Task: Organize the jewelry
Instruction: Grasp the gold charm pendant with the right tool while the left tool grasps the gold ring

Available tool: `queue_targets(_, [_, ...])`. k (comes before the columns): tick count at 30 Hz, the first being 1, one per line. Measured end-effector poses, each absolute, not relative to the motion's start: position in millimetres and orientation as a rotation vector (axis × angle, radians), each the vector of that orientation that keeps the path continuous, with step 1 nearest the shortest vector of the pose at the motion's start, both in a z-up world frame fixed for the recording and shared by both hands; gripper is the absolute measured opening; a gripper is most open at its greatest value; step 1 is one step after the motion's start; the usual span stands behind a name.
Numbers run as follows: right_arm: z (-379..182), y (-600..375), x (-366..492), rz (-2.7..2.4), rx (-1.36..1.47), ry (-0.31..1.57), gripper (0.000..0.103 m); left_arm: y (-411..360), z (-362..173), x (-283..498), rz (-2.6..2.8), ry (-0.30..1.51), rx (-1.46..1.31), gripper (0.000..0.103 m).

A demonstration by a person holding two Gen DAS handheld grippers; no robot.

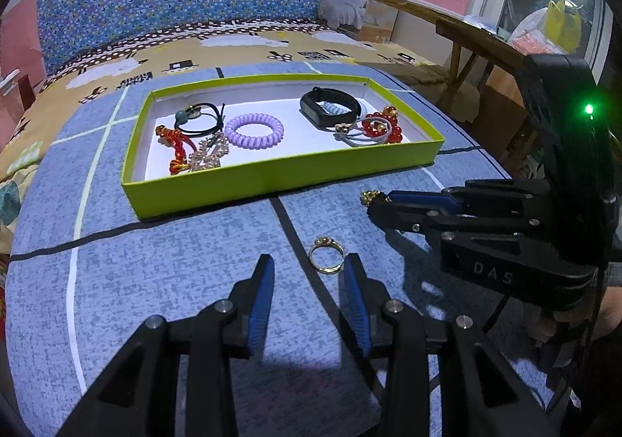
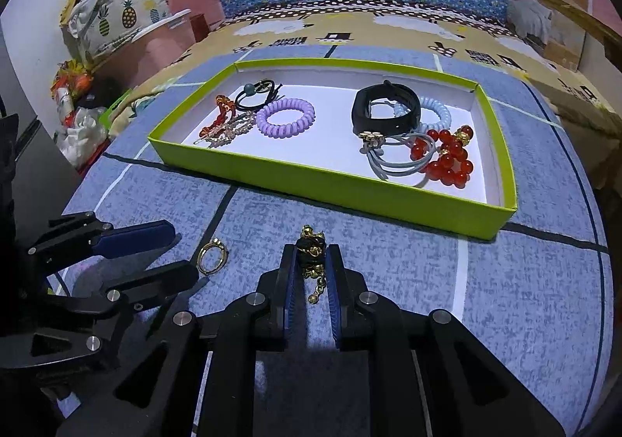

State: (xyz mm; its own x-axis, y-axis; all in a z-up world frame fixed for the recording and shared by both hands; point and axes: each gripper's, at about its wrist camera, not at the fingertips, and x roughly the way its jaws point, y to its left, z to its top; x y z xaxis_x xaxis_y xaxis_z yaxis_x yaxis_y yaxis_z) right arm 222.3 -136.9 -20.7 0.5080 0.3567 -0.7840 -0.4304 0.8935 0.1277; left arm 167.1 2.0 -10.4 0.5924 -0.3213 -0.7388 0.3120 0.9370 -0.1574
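My right claw [image 2: 309, 262] clamped on a black-and-gold trinket [image 2: 311, 246], my left claw [image 1: 309, 268] spread wide beside the gold ring [image 1: 325, 258], green tray [image 1: 272, 180] beyond

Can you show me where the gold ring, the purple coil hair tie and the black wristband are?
gold ring [image 1: 325, 260]: left wrist view, on the front of its band, on the blue cloth.
purple coil hair tie [image 2: 286, 116]: right wrist view, on its coiled rim.
black wristband [image 2: 383, 123]: right wrist view, on its front face.

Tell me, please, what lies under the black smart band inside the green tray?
The black smart band lies over a pale blue coil hair tie, inside the green tray. Only part of the coil shows; the rest is covered.
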Motion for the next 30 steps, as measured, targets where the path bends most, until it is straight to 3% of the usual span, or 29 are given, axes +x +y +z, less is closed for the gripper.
queue_targets(15, [-13.7, -155.1, 217.4, 0.470, -0.039, 0.900, 0.013, -22.4, -14.9, 177.1, -0.376, 0.888, 0.056, 0.038])
queue_targets(19, [-11.9, -161.8, 215.3, 0.465, -0.024, 0.894, 0.013, -27.5, -14.8, 175.9, -0.350, 0.880, 0.101, 0.023])
queue_targets(30, [-5.2, -173.1, 209.5, 0.459, 0.008, 0.872, 0.013, -21.3, -7.8, 169.8, -0.346, 0.855, 0.083, 0.023])
